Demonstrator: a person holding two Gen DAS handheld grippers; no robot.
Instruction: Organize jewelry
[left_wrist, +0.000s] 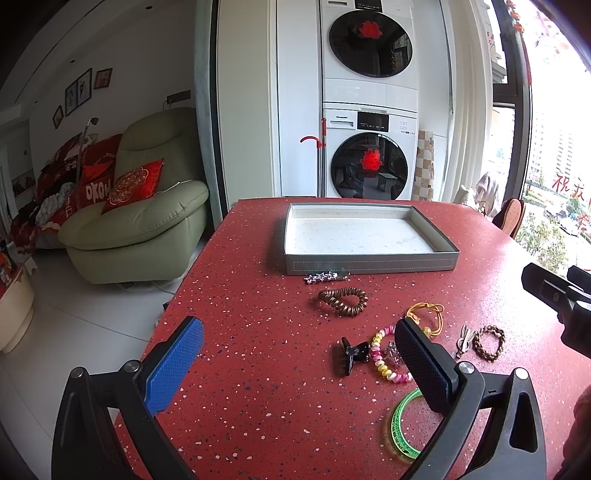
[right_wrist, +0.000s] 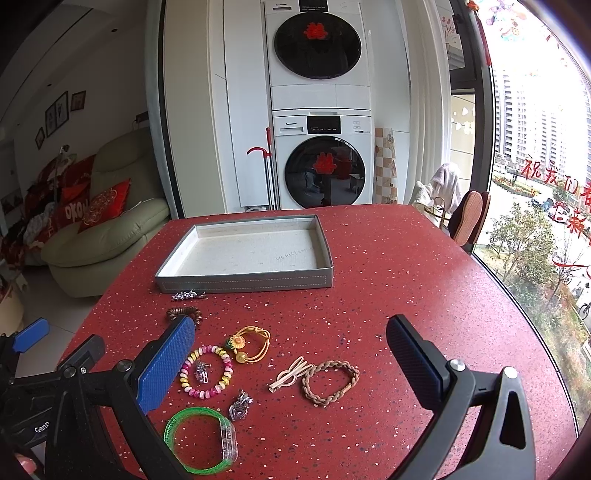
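The left gripper (left_wrist: 299, 365) hovered over the red speckled table (left_wrist: 258, 387) with its fingers (left_wrist: 173, 365) spread wide and nothing between them. The right gripper (right_wrist: 291, 365) hung likewise, fingers (right_wrist: 166, 363) apart and empty.

A shallow grey tray (right_wrist: 243, 280) with a pale lining sat toward the table's far edge, holding nothing. Just beside its near wall lay a silver star hair clip (left_wrist: 321, 277), and a little nearer a brown spiral hair tie (left_wrist: 343, 301).

Closer to the near edge the remaining pieces lay scattered: a yellow cord bracelet (right_wrist: 251, 343), a pink and yellow beaded bracelet (right_wrist: 207, 371) ringing a small silver charm (right_wrist: 202, 371), a black claw clip (left_wrist: 351, 354), a cream hair clip (right_wrist: 291, 373) touching a braided brown bracelet (right_wrist: 330, 382), a second silver charm (right_wrist: 240, 404), and a green bangle (right_wrist: 201, 441) nearest the near edge.
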